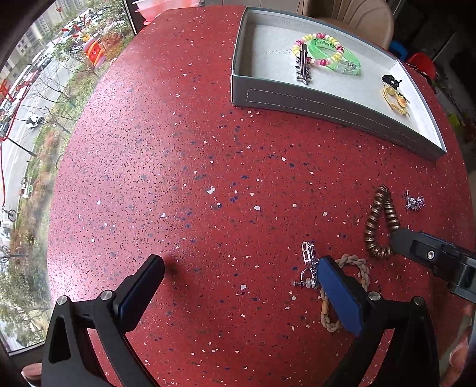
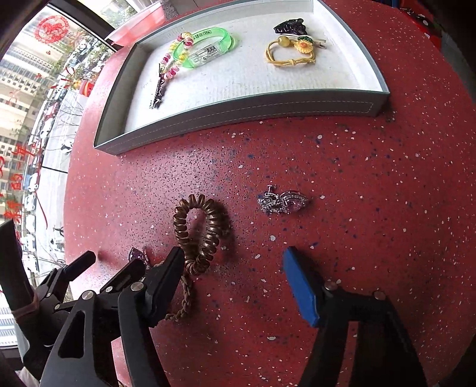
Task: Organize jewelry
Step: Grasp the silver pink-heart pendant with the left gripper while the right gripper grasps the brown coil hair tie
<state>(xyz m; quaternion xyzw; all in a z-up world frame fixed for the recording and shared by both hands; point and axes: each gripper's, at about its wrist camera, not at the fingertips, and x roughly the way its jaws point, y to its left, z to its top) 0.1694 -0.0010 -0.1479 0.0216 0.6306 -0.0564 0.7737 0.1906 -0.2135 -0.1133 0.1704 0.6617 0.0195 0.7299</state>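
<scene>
A grey tray (image 1: 327,107) (image 2: 238,110) on the red table holds a green bangle (image 1: 333,55) (image 2: 205,49), a bead bracelet (image 1: 300,47), a metal hair clip (image 1: 303,65) (image 2: 157,89), a black claw clip (image 2: 290,26) and a yellow hair tie (image 2: 285,53). Loose on the table lie a brown spiral hair tie (image 1: 380,223) (image 2: 202,232), a braided rope tie (image 1: 354,285) (image 2: 184,294), a silver earring (image 1: 308,265) and a sparkly earring (image 1: 414,203) (image 2: 281,201). My left gripper (image 1: 241,268) is open and empty, its right finger beside the silver earring. My right gripper (image 2: 235,259) is open, with the spiral tie at its left finger.
The table (image 1: 178,178) is round, with its edge close on the left. A window with a street view lies beyond that edge. A beige chair (image 1: 357,15) stands behind the tray. The right gripper's finger (image 1: 416,247) shows in the left wrist view, next to the spiral tie.
</scene>
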